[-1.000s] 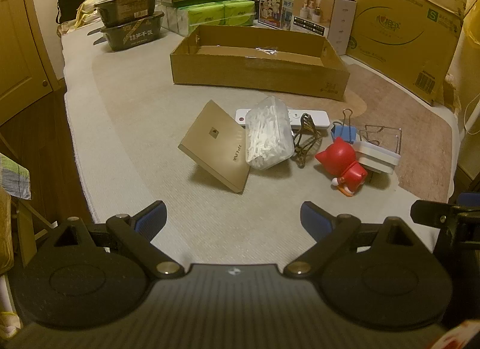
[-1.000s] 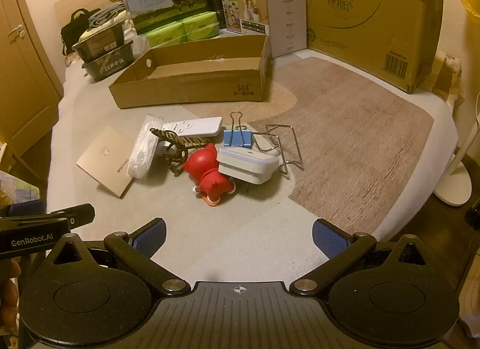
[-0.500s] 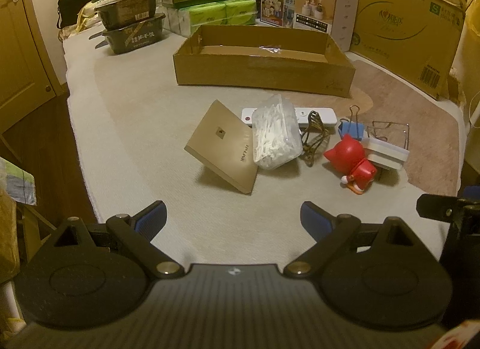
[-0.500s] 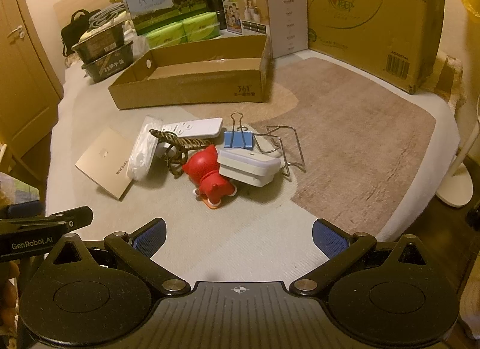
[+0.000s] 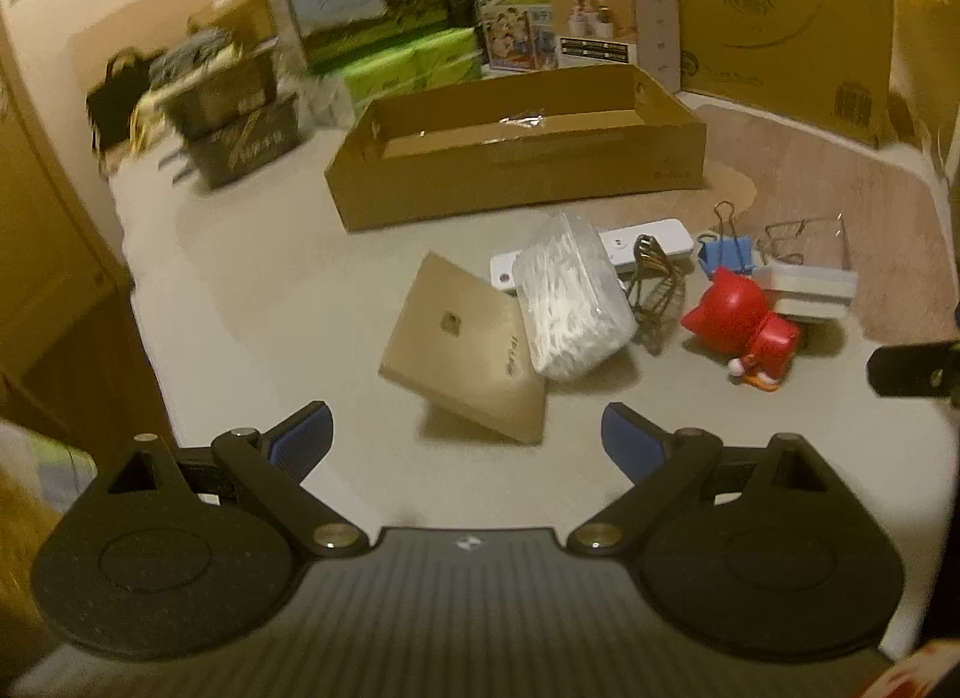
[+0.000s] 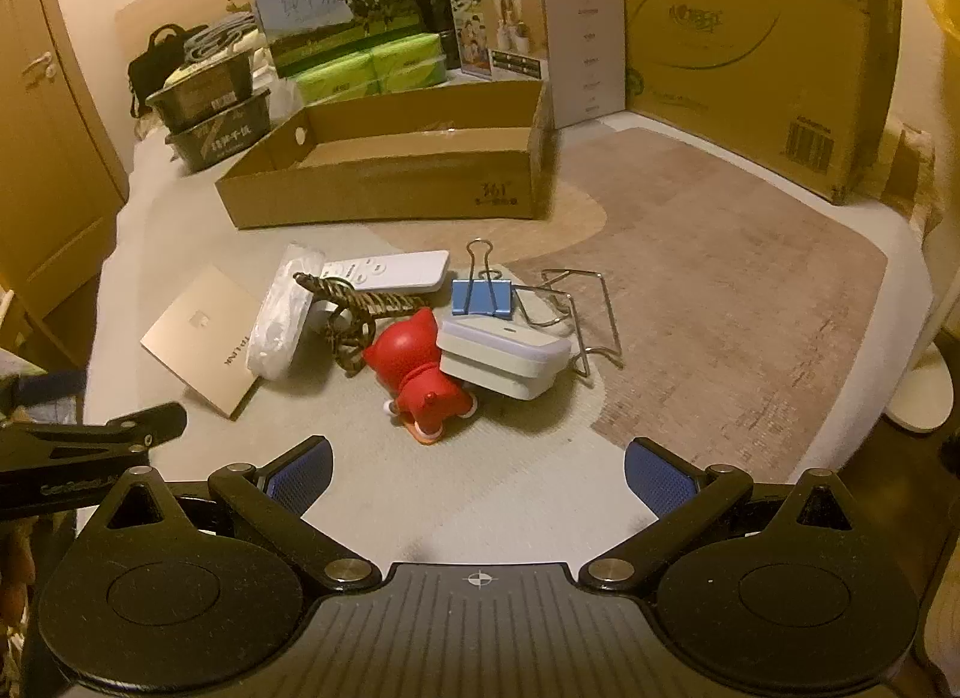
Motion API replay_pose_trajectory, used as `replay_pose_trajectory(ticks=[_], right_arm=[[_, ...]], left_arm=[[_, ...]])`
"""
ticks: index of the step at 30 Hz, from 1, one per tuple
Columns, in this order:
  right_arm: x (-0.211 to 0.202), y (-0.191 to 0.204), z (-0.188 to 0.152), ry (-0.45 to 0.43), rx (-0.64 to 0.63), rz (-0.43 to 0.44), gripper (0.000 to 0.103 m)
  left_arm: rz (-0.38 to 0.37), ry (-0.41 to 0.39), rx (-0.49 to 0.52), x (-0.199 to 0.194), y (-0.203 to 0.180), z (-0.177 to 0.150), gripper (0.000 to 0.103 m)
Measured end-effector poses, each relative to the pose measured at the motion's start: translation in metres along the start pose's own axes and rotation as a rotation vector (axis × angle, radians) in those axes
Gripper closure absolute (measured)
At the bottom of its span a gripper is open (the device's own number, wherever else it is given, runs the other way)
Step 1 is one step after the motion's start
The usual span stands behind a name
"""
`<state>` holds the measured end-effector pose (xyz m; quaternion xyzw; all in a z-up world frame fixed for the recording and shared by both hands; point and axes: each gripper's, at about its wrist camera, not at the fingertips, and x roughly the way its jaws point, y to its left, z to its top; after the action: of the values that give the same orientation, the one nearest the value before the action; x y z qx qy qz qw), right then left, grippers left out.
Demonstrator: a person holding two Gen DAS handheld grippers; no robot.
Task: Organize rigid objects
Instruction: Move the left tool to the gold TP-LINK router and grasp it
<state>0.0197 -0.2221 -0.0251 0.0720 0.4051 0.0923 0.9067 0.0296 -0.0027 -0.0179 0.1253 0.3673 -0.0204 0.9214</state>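
Note:
A pile of small items lies on the bed: a tan flat box point(image 5: 465, 347) point(image 6: 204, 332), a clear tub of cotton swabs point(image 5: 570, 296) point(image 6: 282, 314), a white remote point(image 5: 654, 242) point(image 6: 390, 269), a woven brown piece point(image 6: 354, 308), a red toy figure point(image 5: 744, 326) point(image 6: 420, 374), a white case point(image 6: 504, 356), a blue binder clip point(image 6: 482, 297) and a wire stand point(image 6: 582, 314). An open cardboard tray point(image 5: 516, 182) point(image 6: 384, 188) stands behind them. My left gripper point(image 5: 467, 437) is open and empty, short of the tan box. My right gripper point(image 6: 478, 467) is open and empty, short of the red toy.
Milk cartons point(image 6: 336, 20), green tissue packs point(image 6: 372, 68), a white box point(image 6: 570, 50) and a large cardboard box point(image 6: 756, 50) line the back. Black trays point(image 6: 210, 110) stack at the back left. A wooden door point(image 6: 42, 128) is left. The bed edge drops off at right.
The left gripper has swung and moved closer to the pile, with motion blur. The right gripper has edged slightly forward. Both stay open; no object has moved.

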Motion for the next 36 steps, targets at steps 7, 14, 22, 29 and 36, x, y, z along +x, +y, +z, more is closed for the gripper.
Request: replay_pose_trajectory(ticks=[7, 14, 22, 29, 36], right_arm=[[0.016, 0.003, 0.002, 0.002, -0.025, -0.007, 0.0], [0.034, 0.002, 0.006, -0.007, -0.025, 0.013, 0.001], [0.053, -0.006, 0.019, -0.031, 0.022, -0.008, 0.005], [0.066, -0.008, 0.024, -0.012, 0.031, -0.019, 0.006], [0.074, -0.009, 0.024, 0.002, 0.035, -0.036, 0.006]], left_arm=[[0.008, -0.041, 0.134, 0.02, -0.009, 0.005, 0.007], [0.013, -0.062, 0.194, 0.038, -0.013, 0.006, 0.007], [0.021, -0.069, 0.218, 0.054, -0.016, 0.006, 0.007], [0.056, -0.074, 0.376, 0.07, -0.029, -0.001, 0.007], [0.1, -0.095, 0.488, 0.083, -0.036, -0.008, 0.006]])
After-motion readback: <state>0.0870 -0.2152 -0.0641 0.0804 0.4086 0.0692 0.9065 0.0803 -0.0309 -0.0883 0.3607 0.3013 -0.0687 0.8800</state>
